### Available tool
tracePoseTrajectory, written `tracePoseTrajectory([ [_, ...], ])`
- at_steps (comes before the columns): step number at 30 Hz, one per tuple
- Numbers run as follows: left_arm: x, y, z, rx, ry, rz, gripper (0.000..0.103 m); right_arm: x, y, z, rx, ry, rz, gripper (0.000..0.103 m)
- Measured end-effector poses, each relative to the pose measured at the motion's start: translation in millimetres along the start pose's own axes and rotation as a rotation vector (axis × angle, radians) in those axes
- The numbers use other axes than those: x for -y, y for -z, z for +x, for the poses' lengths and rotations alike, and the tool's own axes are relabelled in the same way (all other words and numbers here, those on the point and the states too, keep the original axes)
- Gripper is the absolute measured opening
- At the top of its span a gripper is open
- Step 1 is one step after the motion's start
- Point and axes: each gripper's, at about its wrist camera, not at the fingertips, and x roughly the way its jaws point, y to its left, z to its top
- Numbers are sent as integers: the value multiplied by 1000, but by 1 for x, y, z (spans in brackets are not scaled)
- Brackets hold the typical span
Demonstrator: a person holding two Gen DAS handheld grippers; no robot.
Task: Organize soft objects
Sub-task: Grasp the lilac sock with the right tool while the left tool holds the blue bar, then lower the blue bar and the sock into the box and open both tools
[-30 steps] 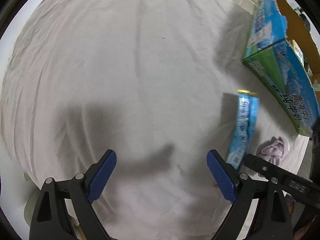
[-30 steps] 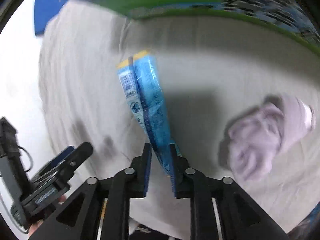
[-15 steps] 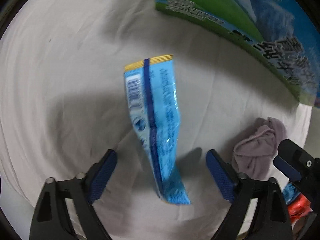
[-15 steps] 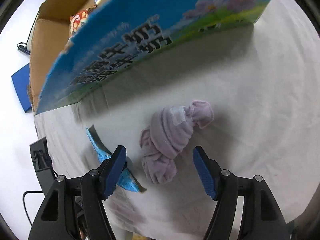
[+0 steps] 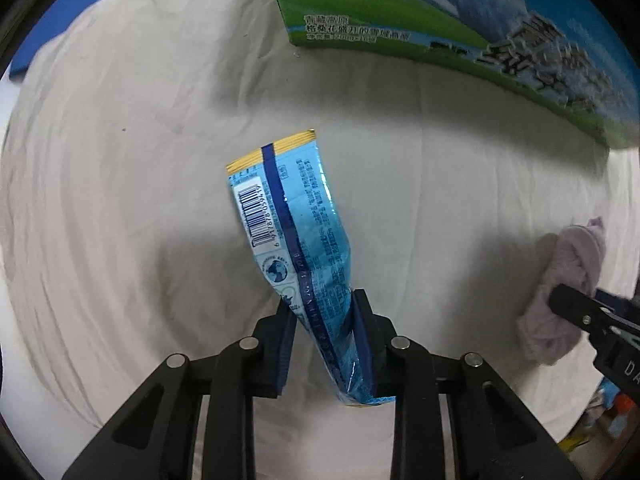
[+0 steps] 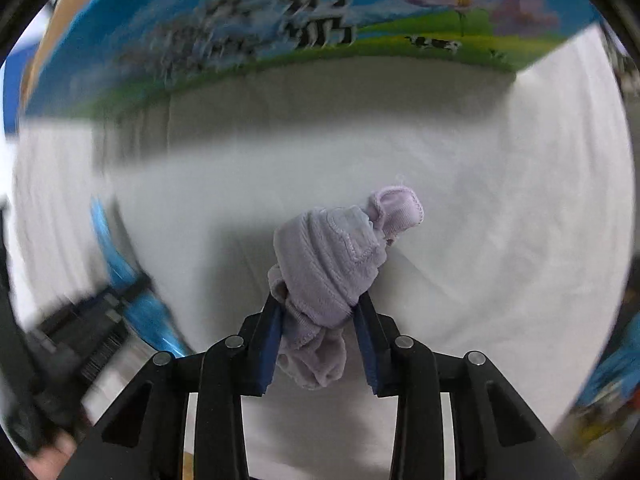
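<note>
A blue snack packet [image 5: 288,224] with a yellow end lies on the white sheet [image 5: 120,200]. My left gripper [image 5: 323,301] points down over its near end, and its jaws are closing with both pads pressed on the packet. A knotted lilac cloth [image 6: 332,256] sits to the right. My right gripper [image 6: 318,300] is closing its jaws on the cloth's near part, and the pads squeeze it. In the left wrist view the lilac cloth [image 5: 568,264] shows at the right edge, with a right finger [image 5: 576,308] on it. The right wrist view is blurred; the packet [image 6: 120,268] shows at its left.
A large green and blue milk carton box [image 5: 480,20] stands along the far side of the sheet, close behind both objects; it fills the top of the right wrist view [image 6: 280,20]. A flat blue thing [image 5: 60,20] lies beyond the sheet's far left corner.
The right gripper let go of the blue packet, moved over the lilac cloth, opened wide and closed on it. The left gripper moved over the packet and closed on its near end.
</note>
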Motion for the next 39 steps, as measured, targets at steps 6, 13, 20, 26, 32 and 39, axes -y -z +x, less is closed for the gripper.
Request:
tracePoseTrajectory([
  [6,-1,4,16,-40,13,-43,29,-18,-4,23,-28,20,-30,45],
  [13,-17,-6,11,-6,49,-59,17,-11,4,12,-12,-22,-5,33],
  [20,-19,2,-32,90,86,-42,16,6,37,-41,48,-70,-52,32],
  [26,-10,6,-72,177,112,-10,15,19,46,-90,116,-135,-66,32],
  [32,-13,9,-125,291,151,8,15,32,53,-160,201,-198,-77,32],
  [39,10,-23,-221,444,219,54,15,42,27,-250,333,-259,-80,32],
])
